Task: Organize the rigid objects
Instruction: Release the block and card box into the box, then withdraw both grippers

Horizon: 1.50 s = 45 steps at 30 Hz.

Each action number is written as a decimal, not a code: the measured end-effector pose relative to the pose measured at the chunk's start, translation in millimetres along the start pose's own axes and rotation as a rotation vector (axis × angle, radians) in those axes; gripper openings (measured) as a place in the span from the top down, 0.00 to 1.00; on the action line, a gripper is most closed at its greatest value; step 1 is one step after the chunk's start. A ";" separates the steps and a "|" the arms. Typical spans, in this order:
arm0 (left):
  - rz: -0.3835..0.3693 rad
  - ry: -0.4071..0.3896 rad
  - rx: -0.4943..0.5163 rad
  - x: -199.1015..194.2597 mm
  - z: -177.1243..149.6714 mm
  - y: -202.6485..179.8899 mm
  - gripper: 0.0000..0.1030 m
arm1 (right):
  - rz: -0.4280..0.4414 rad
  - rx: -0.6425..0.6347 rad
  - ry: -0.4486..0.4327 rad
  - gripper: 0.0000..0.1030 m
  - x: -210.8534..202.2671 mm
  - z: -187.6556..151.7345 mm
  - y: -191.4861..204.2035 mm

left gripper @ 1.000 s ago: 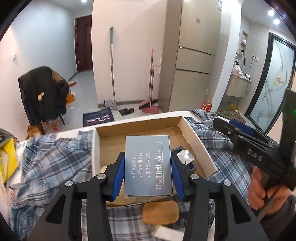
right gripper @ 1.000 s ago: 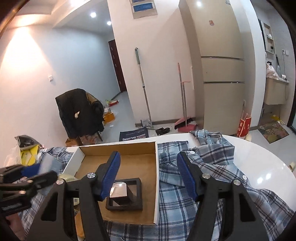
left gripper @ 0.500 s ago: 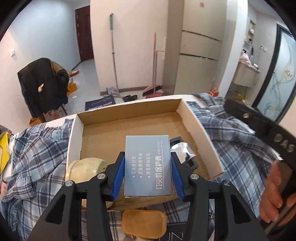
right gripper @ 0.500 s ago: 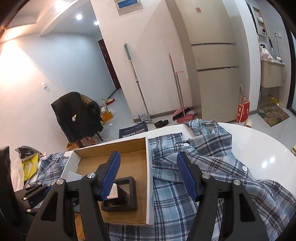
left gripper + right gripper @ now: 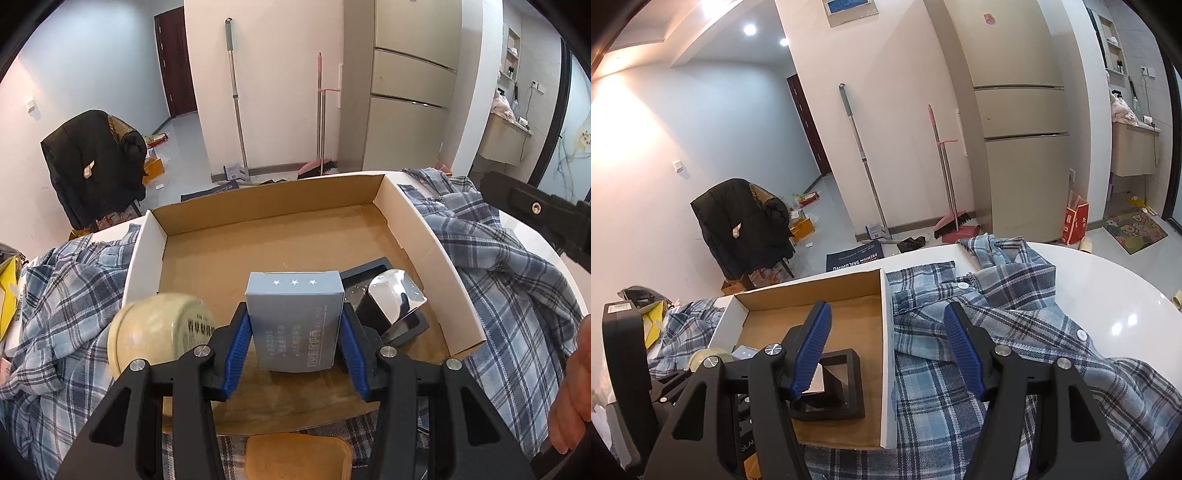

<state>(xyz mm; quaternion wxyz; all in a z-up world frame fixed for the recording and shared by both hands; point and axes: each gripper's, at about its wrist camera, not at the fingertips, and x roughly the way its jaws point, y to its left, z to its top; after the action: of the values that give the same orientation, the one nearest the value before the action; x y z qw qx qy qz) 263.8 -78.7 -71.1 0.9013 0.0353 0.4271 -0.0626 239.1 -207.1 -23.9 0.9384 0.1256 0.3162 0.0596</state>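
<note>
The left wrist view shows what the other barely catches: the left gripper (image 5: 294,334) clamps a grey-blue carton (image 5: 295,321) between its blue pads, held low in the centre of the frame over the near end of the cardboard box (image 5: 458,266). The carton's printed face and three small stars are readable here. Right of it, inside the box, a black tray (image 5: 402,325) carries a shiny metal block (image 5: 397,293). At lower left a cream round tin (image 5: 160,332) sits at the box's near left corner, partly behind the gripper finger. A tan pad (image 5: 299,458) lies at the bottom edge, and a person's hand (image 5: 570,387) shows at the right edge.

The right wrist view shows the right gripper (image 5: 886,354) with its jaws wide apart and nothing between them, hovering over the box's right wall (image 5: 888,332) and the plaid shirt (image 5: 1015,332) spread on the white desk (image 5: 1108,280). Its left finger hides much of the tray and block. Only a corner of the carton appears at lower left. Behind stand a mop (image 5: 862,158), a pink broom (image 5: 945,177), a fridge (image 5: 1019,122) and a chair draped with a dark coat (image 5: 742,225).
</note>
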 end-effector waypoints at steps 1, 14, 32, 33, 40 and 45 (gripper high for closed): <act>-0.001 0.006 -0.002 1.5 -0.3 0.7 0.52 | 0.000 0.001 0.002 0.40 0.3 -0.1 -0.5; -0.013 -0.068 0.025 -40.4 -1.5 -1.0 0.34 | 0.027 0.020 -0.037 0.40 -22.2 9.4 0.6; -0.048 -0.485 -0.009 -204.5 -59.7 49.1 0.14 | 0.002 -0.074 -0.145 0.39 -138.5 -9.3 31.3; -0.049 -0.505 -0.016 -209.0 -64.1 50.9 0.14 | -0.006 -0.070 -0.155 0.36 -143.6 -12.8 31.5; 0.001 -0.570 0.059 -211.8 -90.3 46.6 0.14 | 0.029 -0.080 -0.167 0.31 -163.2 -35.3 28.5; 0.007 -0.529 0.079 -192.5 -96.7 45.4 0.04 | -0.013 -0.111 -0.099 0.30 -154.4 -51.8 26.7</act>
<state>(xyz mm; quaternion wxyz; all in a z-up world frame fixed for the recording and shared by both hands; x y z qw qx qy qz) 75.5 -6.6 17.3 0.9798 0.0544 0.1738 -0.0830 84.2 -200.7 33.0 0.9588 0.0741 0.2665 0.0645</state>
